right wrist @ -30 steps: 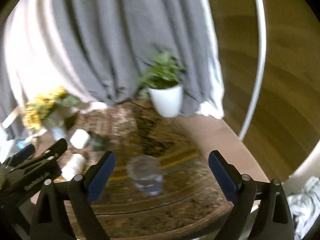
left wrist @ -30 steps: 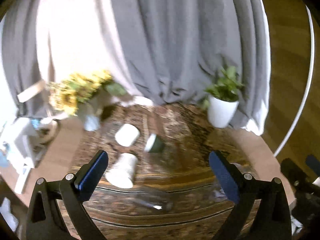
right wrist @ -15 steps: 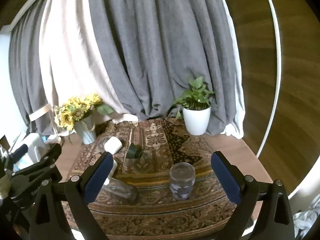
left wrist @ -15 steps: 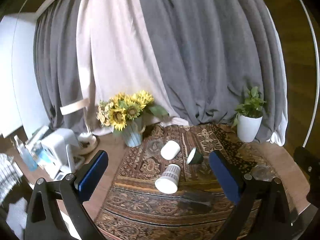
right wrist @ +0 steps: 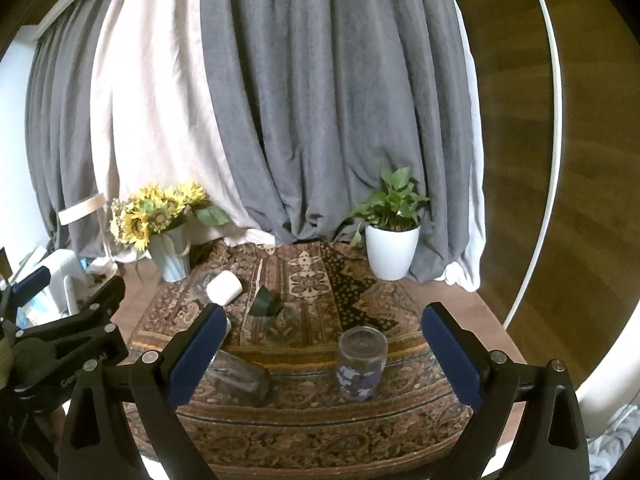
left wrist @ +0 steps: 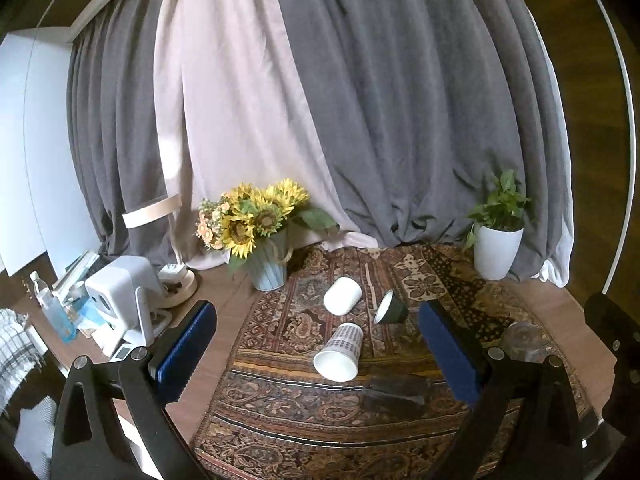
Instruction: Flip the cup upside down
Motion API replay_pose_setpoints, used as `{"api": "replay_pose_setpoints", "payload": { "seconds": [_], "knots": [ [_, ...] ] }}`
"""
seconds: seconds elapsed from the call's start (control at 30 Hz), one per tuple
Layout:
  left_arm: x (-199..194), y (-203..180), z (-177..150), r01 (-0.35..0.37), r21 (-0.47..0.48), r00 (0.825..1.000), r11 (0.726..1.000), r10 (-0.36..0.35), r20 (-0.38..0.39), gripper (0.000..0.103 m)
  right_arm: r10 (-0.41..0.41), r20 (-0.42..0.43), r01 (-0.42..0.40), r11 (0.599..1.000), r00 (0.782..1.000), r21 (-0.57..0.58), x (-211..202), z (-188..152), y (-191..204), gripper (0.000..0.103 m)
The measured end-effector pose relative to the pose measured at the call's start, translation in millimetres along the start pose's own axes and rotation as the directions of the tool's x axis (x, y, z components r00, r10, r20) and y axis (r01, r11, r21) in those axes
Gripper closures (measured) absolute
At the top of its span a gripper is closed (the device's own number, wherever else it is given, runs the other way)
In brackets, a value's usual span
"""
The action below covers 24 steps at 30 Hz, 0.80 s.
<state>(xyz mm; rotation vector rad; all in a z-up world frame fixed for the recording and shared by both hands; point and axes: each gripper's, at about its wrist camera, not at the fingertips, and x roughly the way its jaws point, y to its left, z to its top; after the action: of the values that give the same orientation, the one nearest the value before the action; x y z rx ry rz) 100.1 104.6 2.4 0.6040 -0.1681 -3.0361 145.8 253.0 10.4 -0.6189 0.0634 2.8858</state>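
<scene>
While claws [right wrist: 320, 356] gape: toppled cups [left wrist: 339, 353] before sunflowers [left wrist: 256, 216].

Paisley rug [left wrist: 288, 412] in browns, reds, golds. Plain white cup [left wrist: 342, 295]. Checked white cup [left wrist: 340, 352]. Dark green cup [left wrist: 390, 307]. Blue gripper pads [right wrist: 196, 354]. Yellow sunflowers [left wrist: 256, 216]. Grey curtains [right wrist: 328, 100].
</scene>
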Motion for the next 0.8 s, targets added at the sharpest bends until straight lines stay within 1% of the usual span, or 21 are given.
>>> {"api": "replay_pose_setpoints", "payload": {
  "seconds": [0.37,0.8],
  "knots": [
    [-4.8,2.2,2.7,-0.013,-0.011,1.000,1.000,0.014,0.024,0.000,0.003,0.013,-0.004,1.000,1.000,0.000,-3.4,0.2,2.6,0.005],
    [-4.8,3.5,3.7,-0.015,-0.010,1.000,1.000,0.015,0.027,0.000,0.009,0.012,-0.009,1.000,1.000,-0.003,-3.9,-1.0,2.5,0.004]
  ]
}}
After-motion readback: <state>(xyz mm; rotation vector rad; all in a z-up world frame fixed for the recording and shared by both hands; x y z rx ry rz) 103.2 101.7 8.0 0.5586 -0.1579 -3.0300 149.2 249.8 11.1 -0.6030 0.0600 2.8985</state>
